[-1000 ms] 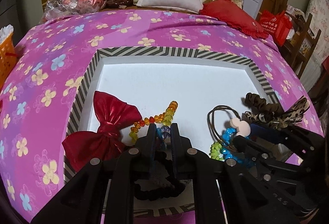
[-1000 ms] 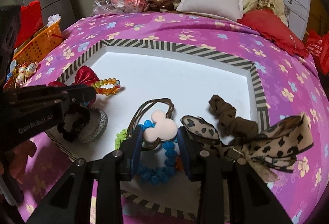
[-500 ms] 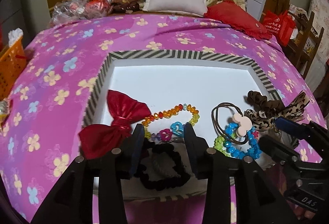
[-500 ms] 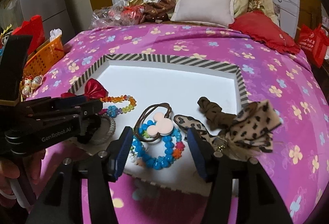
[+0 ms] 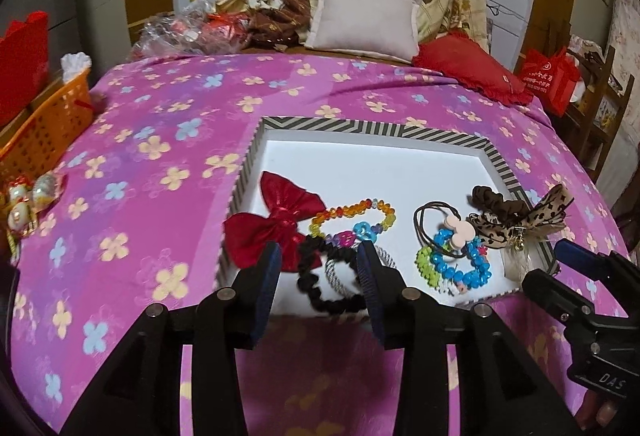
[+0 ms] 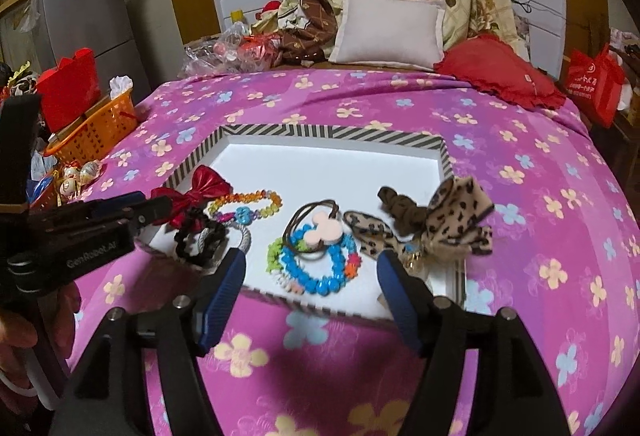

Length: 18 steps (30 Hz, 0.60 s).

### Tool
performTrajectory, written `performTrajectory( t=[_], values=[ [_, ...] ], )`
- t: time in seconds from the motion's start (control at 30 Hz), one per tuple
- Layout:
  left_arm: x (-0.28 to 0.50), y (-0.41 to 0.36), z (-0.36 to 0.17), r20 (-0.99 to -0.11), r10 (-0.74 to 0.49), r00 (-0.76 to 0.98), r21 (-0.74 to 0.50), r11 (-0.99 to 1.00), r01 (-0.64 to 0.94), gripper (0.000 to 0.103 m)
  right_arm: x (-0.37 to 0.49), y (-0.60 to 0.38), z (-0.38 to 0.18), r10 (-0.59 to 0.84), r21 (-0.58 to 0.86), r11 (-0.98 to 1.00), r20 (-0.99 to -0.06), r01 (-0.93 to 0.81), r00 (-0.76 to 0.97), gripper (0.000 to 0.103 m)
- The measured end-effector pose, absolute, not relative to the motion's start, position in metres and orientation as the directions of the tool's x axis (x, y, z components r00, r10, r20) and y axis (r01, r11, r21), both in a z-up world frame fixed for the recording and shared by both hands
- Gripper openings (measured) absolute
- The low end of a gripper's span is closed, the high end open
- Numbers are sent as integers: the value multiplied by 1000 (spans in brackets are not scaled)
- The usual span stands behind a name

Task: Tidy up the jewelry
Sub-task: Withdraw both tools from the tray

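At nine o'clock in the matt white, stripe-edged tray (image 5: 372, 171) lies a glossy, metallic-looking red cloth bow (image 5: 276, 232), beside glassy translucent beads (image 5: 352, 213), a fuzzy black scrunchie (image 5: 324, 284), shiny blue plastic beads (image 6: 316, 264) and a soft leopard-print fabric bow (image 6: 456, 224).

Jewelry and hair pieces laid along the near side of a striped-rim tray

A shallow white tray (image 5: 360, 125) is seen flat on the bed. At its near left a shiny red bow (image 5: 280, 226) is laid over the rim, beside a multicoloured bead bracelet (image 5: 352, 220), a black scrunchie (image 5: 316, 290) and a grey-white hair tie (image 5: 340, 272). Right of them a blue bead bracelet (image 5: 460, 264) is overlapped by a brown cord tie with a pink mouse-shaped charm (image 5: 456, 228); a brown scrunchie (image 5: 496, 201) and leopard-print bow (image 5: 548, 215) are draped at the right rim
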State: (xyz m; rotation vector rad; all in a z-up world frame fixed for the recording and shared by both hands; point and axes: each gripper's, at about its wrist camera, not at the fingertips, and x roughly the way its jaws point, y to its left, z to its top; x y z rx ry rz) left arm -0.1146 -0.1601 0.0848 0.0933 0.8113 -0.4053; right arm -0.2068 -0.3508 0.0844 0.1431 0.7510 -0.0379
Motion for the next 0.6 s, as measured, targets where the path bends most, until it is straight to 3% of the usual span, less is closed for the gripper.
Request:
performTrajectory(
  t=[0.43,0.6],
  values=[
    [-152,-149,98,-709,-263,654,-9,931,364,29,-234,-340,87,-12,109,987,-674,115,739,78],
    [-161,-147,102,-709,-252,659,2,933,359,29,-241,-334,94,-24,102,987,-657,121,753,85]
  ],
)
